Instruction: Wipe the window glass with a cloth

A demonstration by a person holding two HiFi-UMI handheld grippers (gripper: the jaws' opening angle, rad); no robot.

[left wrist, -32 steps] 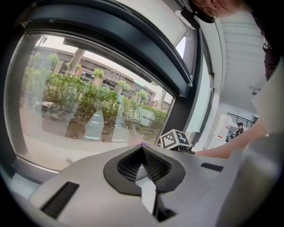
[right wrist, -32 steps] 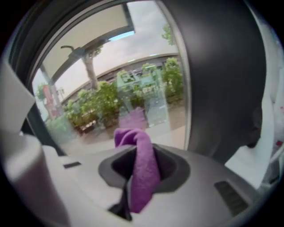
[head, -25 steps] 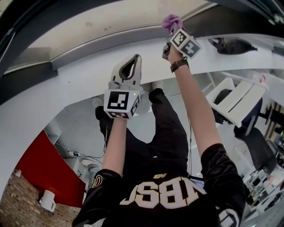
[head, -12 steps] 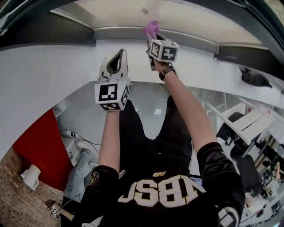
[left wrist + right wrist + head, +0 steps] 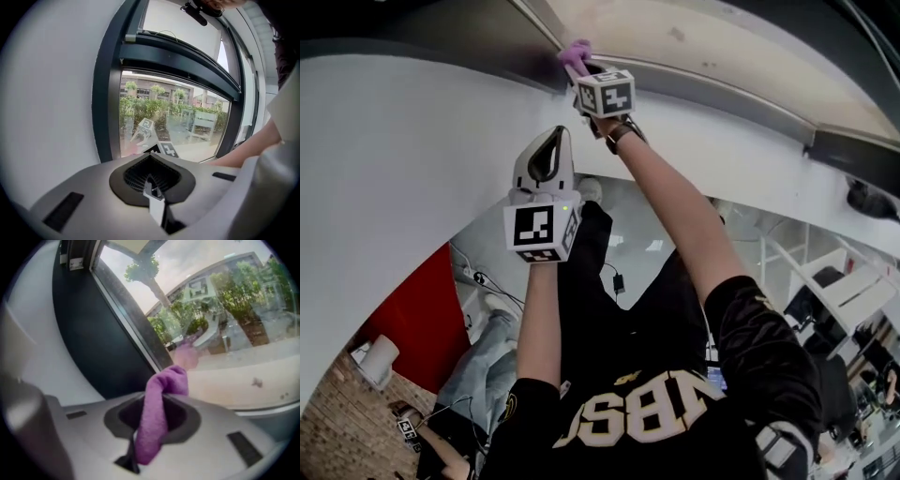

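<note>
Wall [image 5: 384, 187], white: fills everything left of the window frame [image 5: 105, 103].

Left gripper [image 5: 551, 141]: held up below the window frame, in front of the wall. In its own view I read the jaws as closed on each other, with nothing between them [image 5: 151, 187]. It points at the frame's left upright and lower left corner.

Window frame, dark: upright and top bar both show in the left gripper view. In the right gripper view it runs as a slanted dark band [image 5: 89, 333].

Right gripper [image 5: 581, 70]: raised at the window frame's lower left corner, above and right of the left gripper. Its jaws grip the purple cloth [image 5: 150, 427].

Purple cloth [image 5: 161, 394]: pinched in the right jaws, its bunched end sticking out past the tips [image 5: 576, 52], just beside the frame's upright. I cannot tell whether it touches the pane.

Window glass [image 5: 234, 324]: right of the frame's upright, with shrubs and buildings behind it. A faint pink reflection sits just above the cloth.
</note>
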